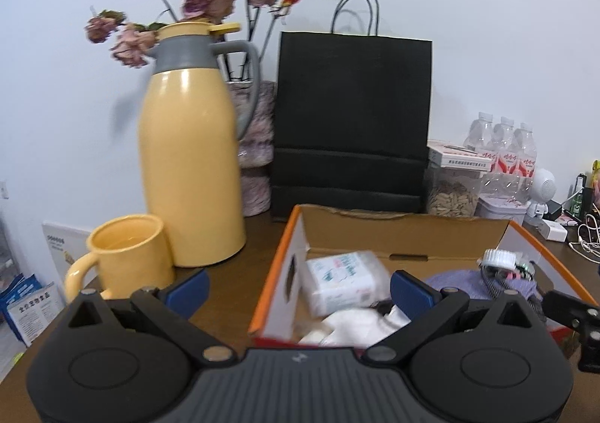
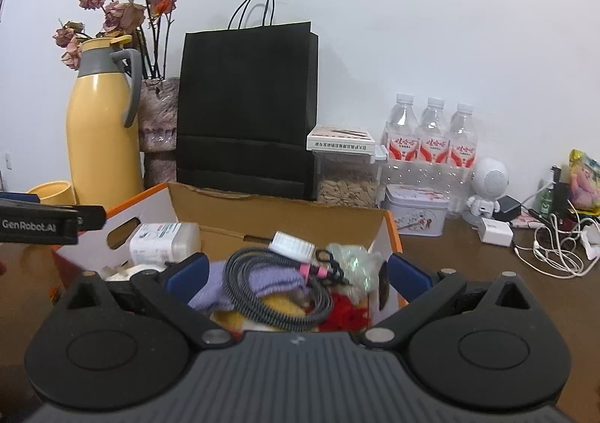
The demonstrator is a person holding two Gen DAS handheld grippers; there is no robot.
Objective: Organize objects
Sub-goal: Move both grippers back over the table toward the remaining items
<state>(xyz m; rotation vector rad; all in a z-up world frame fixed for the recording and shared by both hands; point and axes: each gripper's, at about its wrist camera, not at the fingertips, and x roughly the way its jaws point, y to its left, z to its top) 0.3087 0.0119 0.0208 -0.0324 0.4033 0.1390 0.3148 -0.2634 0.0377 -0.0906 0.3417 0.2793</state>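
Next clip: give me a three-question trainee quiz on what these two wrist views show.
1. True or false: both grippers are open and hold nothing.
2. Which stands directly behind the cardboard box? A) black paper bag B) yellow thermos C) water bottles
3. Fill in: the coiled cable lies inside the ____.

Key: 1 true: left gripper and right gripper are spread, empty. 2 A. 3 box.

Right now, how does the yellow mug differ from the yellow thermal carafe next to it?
The yellow mug is short and squat; the yellow thermal carafe stands far taller. The mug is open at the top, while the carafe is closed by a lid above a grey collar. The mug's handle is yellow and low on its side; the carafe's is grey and high up. Both stand upright on the wooden table, left of the cardboard box.
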